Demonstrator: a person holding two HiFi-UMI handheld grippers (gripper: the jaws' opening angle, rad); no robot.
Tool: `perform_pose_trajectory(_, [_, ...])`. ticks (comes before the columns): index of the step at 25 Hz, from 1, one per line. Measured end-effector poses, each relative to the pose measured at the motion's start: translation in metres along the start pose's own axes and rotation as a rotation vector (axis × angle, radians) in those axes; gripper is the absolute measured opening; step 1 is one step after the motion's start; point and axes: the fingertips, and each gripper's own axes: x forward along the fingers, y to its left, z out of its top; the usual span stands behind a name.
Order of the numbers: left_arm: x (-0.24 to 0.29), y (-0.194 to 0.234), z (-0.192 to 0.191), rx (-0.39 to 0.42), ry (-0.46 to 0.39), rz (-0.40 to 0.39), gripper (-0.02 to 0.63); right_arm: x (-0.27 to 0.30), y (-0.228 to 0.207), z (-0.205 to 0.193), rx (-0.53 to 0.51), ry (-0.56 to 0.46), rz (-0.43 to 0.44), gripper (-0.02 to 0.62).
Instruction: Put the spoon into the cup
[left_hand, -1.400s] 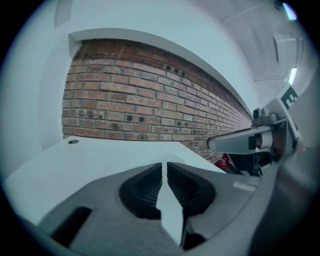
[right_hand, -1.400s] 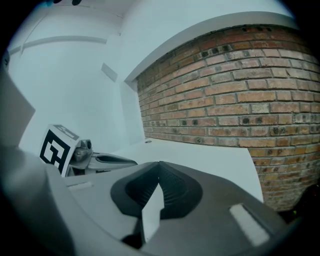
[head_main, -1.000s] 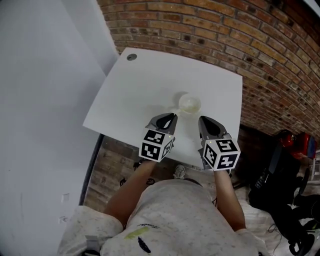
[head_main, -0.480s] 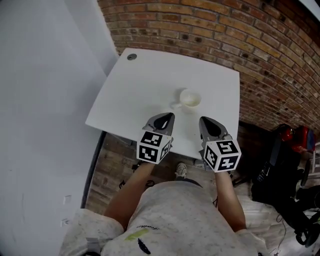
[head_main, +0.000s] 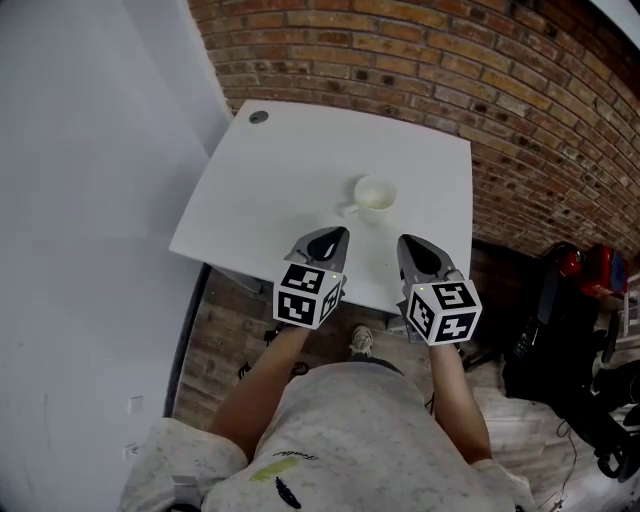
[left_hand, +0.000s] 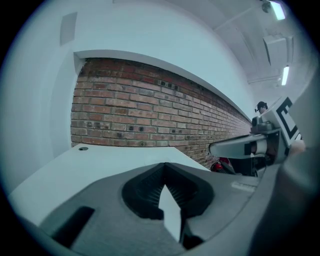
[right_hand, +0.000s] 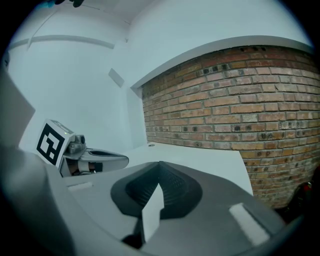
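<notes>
Head view: the left gripper (head_main: 337, 233) and the right gripper (head_main: 405, 241) hang side by side over the near edge of the white table (head_main: 260, 190), each clenched shut and empty. One white cup (head_main: 376, 194) stands just beyond their tips, untouched, its handle toward the left gripper. The spoon cannot be made out.

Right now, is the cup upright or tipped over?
Upright: in the head view the cup shows its round open rim facing up, and it stands on the table.
</notes>
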Motion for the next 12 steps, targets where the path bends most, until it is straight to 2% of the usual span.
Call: perform_pose_trajectory(12, [0.0052,-0.0074,-0.0003,0.002,0.003,-0.006,-0.002,-0.0036,-0.0058,-0.0002,0.004,-0.006,-0.001,0.009])
